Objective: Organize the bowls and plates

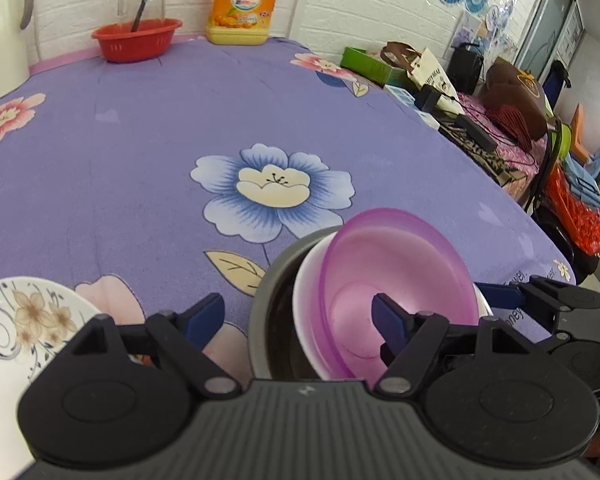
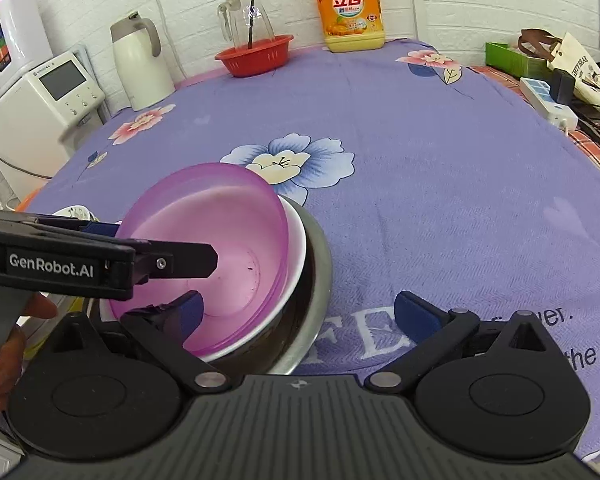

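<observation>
A translucent purple bowl [image 1: 396, 280] [image 2: 220, 240] lies tilted inside a white bowl [image 1: 306, 296] [image 2: 296, 232], which sits in a metal bowl [image 1: 264, 304] [image 2: 318, 264] on the purple flowered tablecloth. My left gripper [image 1: 300, 316] is open, its right finger inside the purple bowl and its left finger outside the stack; it also shows in the right wrist view [image 2: 156, 248]. My right gripper [image 2: 300, 312] is open, its left finger over the purple bowl's near rim. A white floral plate [image 1: 24, 320] lies at the left.
A red basket [image 2: 256, 54] with a glass jug [image 2: 246, 16], a yellow detergent bottle [image 2: 350, 6] and a white kettle [image 2: 140, 66] stand along the back wall. Appliances stand at left [image 2: 40, 96]. Clutter fills a side table at right [image 1: 480, 120].
</observation>
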The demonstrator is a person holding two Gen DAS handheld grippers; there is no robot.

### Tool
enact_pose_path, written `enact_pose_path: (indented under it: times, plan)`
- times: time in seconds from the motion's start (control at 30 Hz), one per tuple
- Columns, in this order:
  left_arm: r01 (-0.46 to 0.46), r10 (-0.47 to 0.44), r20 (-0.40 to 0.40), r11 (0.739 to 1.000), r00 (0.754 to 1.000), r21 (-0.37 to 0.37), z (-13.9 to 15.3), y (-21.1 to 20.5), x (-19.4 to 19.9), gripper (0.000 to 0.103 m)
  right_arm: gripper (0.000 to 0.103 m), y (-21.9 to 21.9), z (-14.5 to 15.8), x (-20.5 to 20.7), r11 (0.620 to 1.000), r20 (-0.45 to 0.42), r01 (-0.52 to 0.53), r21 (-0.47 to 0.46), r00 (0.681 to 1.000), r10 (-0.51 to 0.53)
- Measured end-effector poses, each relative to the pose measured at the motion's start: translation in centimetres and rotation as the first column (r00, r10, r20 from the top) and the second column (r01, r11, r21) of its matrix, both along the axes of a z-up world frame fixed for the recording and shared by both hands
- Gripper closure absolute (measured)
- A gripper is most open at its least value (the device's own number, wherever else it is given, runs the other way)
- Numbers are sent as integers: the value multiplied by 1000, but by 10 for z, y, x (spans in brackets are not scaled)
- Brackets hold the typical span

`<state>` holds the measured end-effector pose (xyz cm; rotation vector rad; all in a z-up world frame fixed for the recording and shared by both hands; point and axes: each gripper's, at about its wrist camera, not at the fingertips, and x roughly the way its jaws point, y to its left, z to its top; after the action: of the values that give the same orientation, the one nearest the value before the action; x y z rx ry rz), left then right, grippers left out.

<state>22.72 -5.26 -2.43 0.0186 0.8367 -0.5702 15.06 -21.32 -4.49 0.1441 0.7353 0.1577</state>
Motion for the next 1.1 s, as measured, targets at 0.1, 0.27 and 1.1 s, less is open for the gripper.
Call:
enact_pose_path:
  times: [0.1,0.27,1.1]
  plan:
    - [14,-14,2,1000,1000,21,-2,-5,-1,28,0,2,-2,-2,1000,19,11,-5,1000,-11]
    - [16,-16,3,999,1000,33,-3,-6,0,27,0,11,-4,-3,997,37,11,-70,999,-8]
    - [-76,81,63,995,995,-69,13,18,-21,48,1,40,13,-9,999,87,-14,49,996,10]
